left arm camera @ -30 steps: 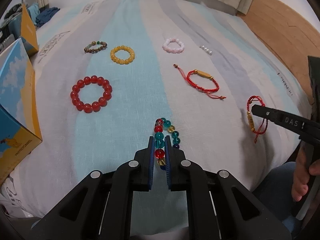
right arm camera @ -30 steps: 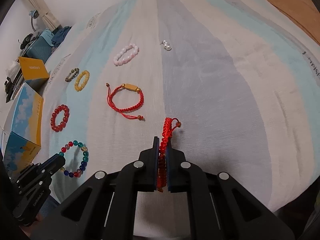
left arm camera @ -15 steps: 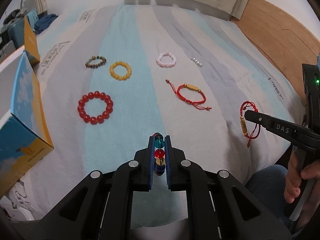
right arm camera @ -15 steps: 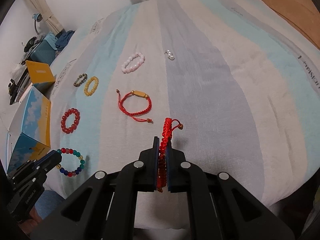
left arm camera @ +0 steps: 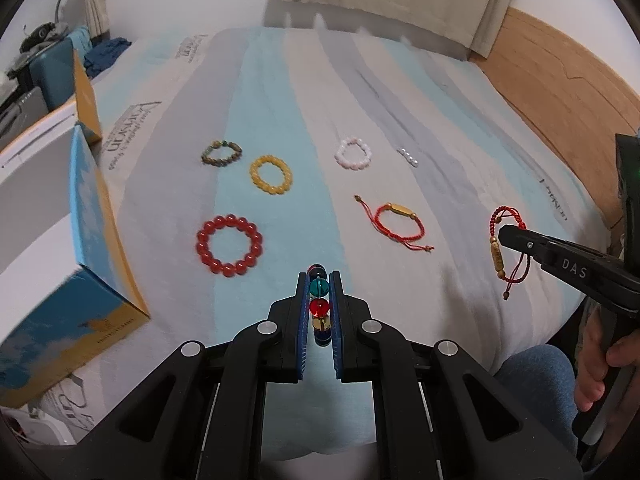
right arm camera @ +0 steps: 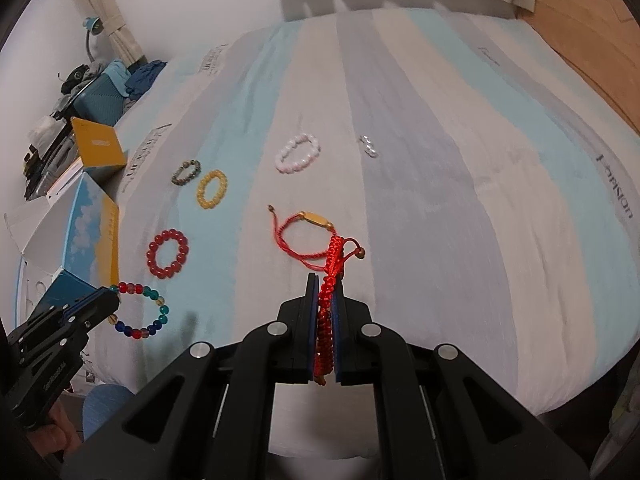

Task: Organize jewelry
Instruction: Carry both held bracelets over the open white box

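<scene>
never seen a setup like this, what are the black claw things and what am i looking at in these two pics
They are two handheld grippers, each a two-finger clamp with a fisheye camera looking along its fingers; a person holds one in each hand. One picture comes from each gripper.

The left gripper is shut on a multicoloured glass-bead bracelet. The right gripper is shut on a red braided cord bracelet. Both are lifted above a striped bedsheet.

Lying on the sheet: a dark red bead bracelet, a yellow bead bracelet, a brown bead bracelet, a pale pink bead bracelet, a red cord bracelet with a gold bar, and small white pearls. A blue and yellow box sits at the left.
</scene>
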Available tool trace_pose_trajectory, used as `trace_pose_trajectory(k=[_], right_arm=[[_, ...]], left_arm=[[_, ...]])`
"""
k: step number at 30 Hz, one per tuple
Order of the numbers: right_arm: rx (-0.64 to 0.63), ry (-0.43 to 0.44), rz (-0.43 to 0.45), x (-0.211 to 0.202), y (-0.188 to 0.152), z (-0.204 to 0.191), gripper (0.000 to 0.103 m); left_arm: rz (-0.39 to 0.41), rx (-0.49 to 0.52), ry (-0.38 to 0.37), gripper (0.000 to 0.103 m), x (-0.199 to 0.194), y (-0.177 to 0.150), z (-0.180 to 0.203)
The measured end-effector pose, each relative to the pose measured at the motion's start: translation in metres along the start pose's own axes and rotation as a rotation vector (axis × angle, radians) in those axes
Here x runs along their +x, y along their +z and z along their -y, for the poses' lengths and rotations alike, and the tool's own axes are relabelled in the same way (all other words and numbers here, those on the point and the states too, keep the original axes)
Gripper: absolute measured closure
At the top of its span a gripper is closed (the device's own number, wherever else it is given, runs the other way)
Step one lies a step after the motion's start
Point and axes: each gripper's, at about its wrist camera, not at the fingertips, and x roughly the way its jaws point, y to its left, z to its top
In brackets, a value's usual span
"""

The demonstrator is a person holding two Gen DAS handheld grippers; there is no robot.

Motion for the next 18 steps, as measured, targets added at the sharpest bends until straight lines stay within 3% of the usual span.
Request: trace_pose_trajectory(k=[18], right_arm=[[-0.135,0.018,0.055,-0.017,0.038,-0.093,0.098]], left_arm=[[0.084,-0.041,0.066,0.095,-0.052,0.037,-0.061]])
